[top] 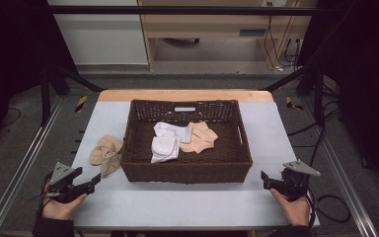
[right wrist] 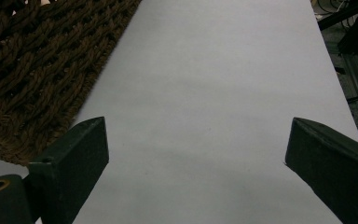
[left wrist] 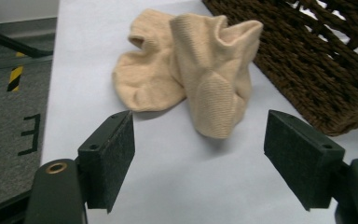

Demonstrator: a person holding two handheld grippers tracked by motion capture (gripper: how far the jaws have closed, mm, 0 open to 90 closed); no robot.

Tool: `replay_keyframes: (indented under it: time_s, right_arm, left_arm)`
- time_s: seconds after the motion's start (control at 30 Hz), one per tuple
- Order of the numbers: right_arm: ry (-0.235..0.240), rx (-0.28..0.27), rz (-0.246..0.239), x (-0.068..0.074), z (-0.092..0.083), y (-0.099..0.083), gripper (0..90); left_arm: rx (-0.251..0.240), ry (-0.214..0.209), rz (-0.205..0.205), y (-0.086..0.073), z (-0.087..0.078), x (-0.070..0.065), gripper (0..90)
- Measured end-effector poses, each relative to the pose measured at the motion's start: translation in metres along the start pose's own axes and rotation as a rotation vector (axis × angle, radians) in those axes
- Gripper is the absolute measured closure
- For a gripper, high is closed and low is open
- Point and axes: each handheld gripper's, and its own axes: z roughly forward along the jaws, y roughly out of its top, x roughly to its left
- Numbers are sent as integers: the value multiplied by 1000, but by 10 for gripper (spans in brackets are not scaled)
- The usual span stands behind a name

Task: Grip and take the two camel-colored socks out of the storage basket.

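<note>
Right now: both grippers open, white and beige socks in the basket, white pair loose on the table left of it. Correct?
One error: the loose pair of socks on the table left of the basket is beige, not white, as the left gripper view shows. The left gripper and right gripper are both open.

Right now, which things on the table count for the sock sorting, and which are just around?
Likely in play: beige socks left of the basket; wicker basket; white socks and another beige pair inside it; left gripper, open toward the socks.
Just around: right gripper, open; table.

left gripper [top: 96,179], right gripper [top: 264,178] (both agape)
</note>
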Motion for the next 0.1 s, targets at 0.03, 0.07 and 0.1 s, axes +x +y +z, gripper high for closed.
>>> replay_keyframes:
  time_s: [0.03,0.07,0.1]
  right_arm:
    - [0,0,-1,0,0,0,63]
    - [0,0,0,0,0,0,62]
    - [1,2,1,0,1,0,62]
  left_arm:
    - [-3,5,-5,0,-1,1,243]
    - [-4,6,-11,0,-1,2,244]
    - [-5,7,-7,0,-2,3,246]
